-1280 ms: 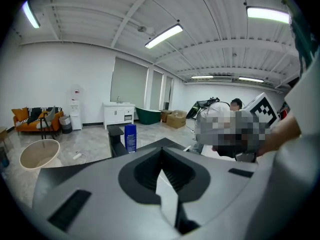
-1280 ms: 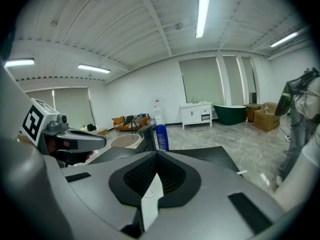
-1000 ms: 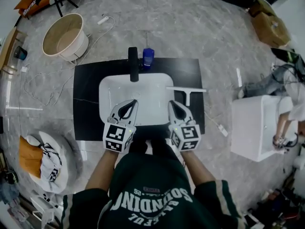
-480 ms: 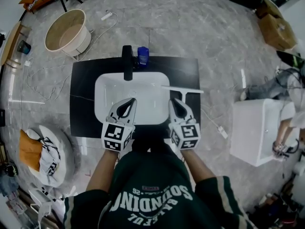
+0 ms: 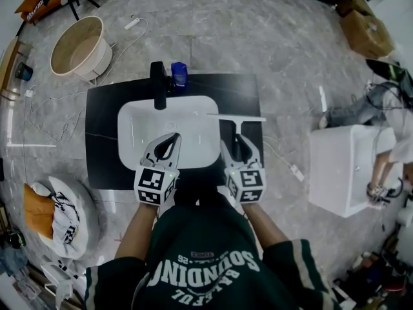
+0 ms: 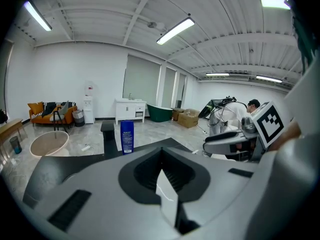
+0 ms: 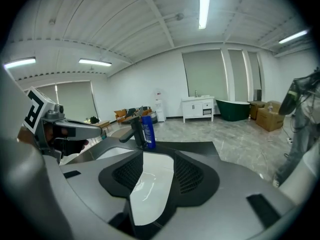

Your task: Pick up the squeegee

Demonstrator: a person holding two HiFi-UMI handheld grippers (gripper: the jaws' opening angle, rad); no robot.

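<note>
Two tools are held side by side over the near edge of the black worktop (image 5: 103,148), both pointing away from the person and tilted downward. On the right tool (image 5: 239,143) the jaws are opening. Its own view shows a clear gap between the ribbed pads, filled only by the glossy white of the basin beyond, and the pads press on nothing. In the head view the tips sit right at the near end of the squeegee (image 5: 236,117) handle; whether that end lies inside the gap or just ahead of it cannot be told. The left tool (image 5: 169,139) has its jaws together at the tips, with only a thin sliver of white showing through the hollow behind them, and it holds nothing. It hangs over the near rim of the sink basin (image 5: 137,126).

The squeegee is white and lies flat on the right side of the worktop. Its long blade runs parallel to the far edge and reaches across the basin's right rim, and its handle points back toward the near edge. A black faucet (image 5: 157,86) stands at the middle of the far edge, reaching over the basin, and a blue bottle (image 5: 179,74) stands upright just to its right. Beyond the worktop's far-left corner a round pale tub (image 5: 77,47) rests on the grey marble floor (image 5: 271,37), and well off the right edge stands a white cabinet (image 5: 339,166)
</note>
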